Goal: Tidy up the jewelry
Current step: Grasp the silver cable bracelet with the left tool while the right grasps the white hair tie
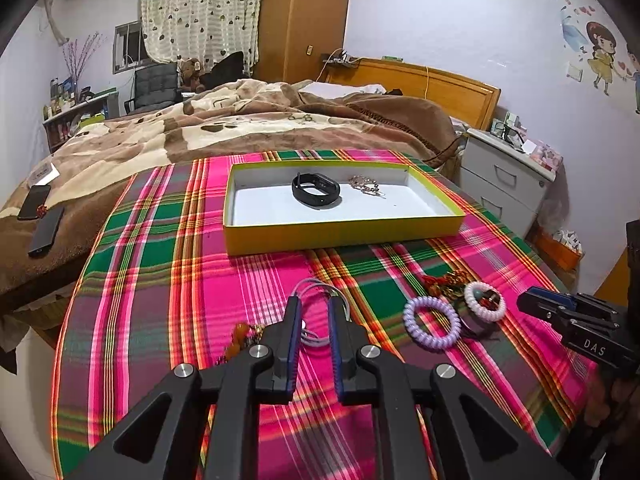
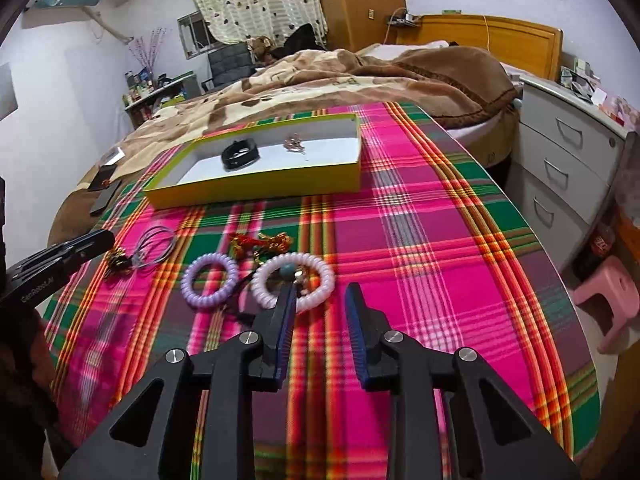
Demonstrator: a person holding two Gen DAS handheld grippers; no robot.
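Note:
On the plaid cloth, my left gripper (image 1: 314, 308) stands open low over a grey cord hoop (image 1: 316, 286), one finger on each side of it, pads apart. Amber beads (image 1: 240, 340) lie just left of it. My right gripper (image 2: 322, 298) is open over a pale pink coil tie (image 2: 320, 268); the tie's right arc lies between the fingers. A purple coil tie (image 2: 186, 284) and a red-gold trinket (image 2: 260, 242) lie beside it. The yellow box (image 1: 344, 232) behind holds a black wristband (image 1: 316, 190) and a silvery chain (image 1: 366, 186).
The round table's cloth (image 2: 440, 240) drops off at the right edge, near a white drawer cabinet (image 2: 560, 168) and a pink stool (image 2: 612, 292). A bed with a brown blanket (image 1: 240, 128) lies behind the table, with two phones (image 1: 46, 228) on it.

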